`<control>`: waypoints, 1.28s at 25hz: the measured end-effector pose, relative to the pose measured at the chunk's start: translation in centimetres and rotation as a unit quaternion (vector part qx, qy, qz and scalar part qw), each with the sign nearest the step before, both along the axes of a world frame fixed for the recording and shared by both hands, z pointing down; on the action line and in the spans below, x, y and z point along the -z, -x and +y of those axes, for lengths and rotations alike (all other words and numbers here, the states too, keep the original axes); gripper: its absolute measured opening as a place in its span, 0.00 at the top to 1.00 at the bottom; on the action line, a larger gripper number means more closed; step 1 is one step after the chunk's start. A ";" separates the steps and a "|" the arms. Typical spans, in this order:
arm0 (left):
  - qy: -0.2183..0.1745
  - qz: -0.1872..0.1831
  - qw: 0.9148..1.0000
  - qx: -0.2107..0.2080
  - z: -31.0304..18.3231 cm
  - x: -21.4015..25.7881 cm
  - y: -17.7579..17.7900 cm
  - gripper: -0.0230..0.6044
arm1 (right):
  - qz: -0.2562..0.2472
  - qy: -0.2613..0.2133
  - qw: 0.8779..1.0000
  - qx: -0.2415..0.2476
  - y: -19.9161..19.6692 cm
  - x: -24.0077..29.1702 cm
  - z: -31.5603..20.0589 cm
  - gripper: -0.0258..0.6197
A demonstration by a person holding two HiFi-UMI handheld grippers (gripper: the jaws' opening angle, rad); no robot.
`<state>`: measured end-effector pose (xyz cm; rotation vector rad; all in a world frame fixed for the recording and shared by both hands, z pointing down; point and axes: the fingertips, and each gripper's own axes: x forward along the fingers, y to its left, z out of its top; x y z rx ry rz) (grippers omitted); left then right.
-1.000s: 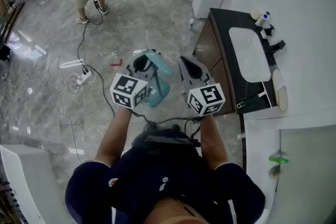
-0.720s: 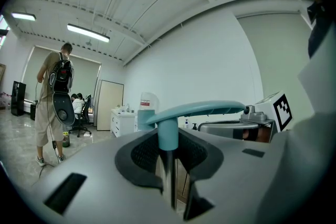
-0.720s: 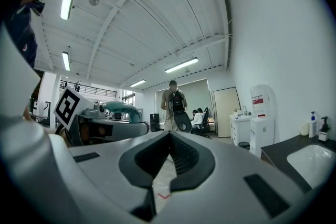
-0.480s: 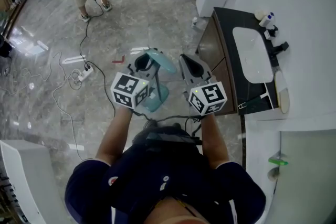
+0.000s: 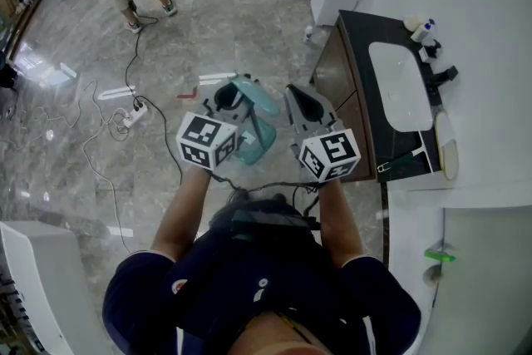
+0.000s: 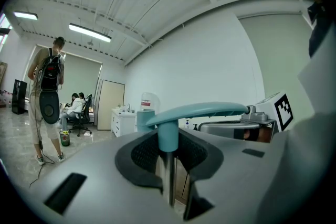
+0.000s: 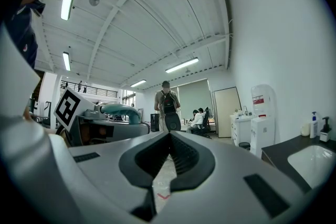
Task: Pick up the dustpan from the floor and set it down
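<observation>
Item, left: your left tool (image 5: 226, 101), held level, jaws clamped on the metal shaft of the teal dustpan (image 5: 254, 134) just under its curved grip. The dustpan stands upright in front of you over the grey floor (image 5: 208, 29); whether its pan touches the floor cannot be told. Item, right: your right tool (image 5: 304, 106), level alongside, jaws together on nothing, near the dark tabletop (image 5: 353, 54).

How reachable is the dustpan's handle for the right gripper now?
Probably yes: the dustpan, clamped in the left gripper, sits right beside the right gripper with nothing between; that gripper's shut jaws would need opening.
</observation>
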<state>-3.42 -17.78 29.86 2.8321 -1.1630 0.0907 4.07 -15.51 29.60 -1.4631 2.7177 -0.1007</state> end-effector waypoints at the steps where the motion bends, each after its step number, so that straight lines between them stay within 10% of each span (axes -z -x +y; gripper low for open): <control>1: 0.001 0.000 1.000 -0.002 -0.1 -0.1 -0.1 0.82 | 0.000 0.000 1.000 -0.001 -0.1 0.0 -0.1 0.95; 32: 0.074 -0.054 0.995 -0.027 -5.2 -10.3 -5.0 0.82 | -0.011 0.090 0.995 -0.048 -4.4 -8.3 -2.8 0.95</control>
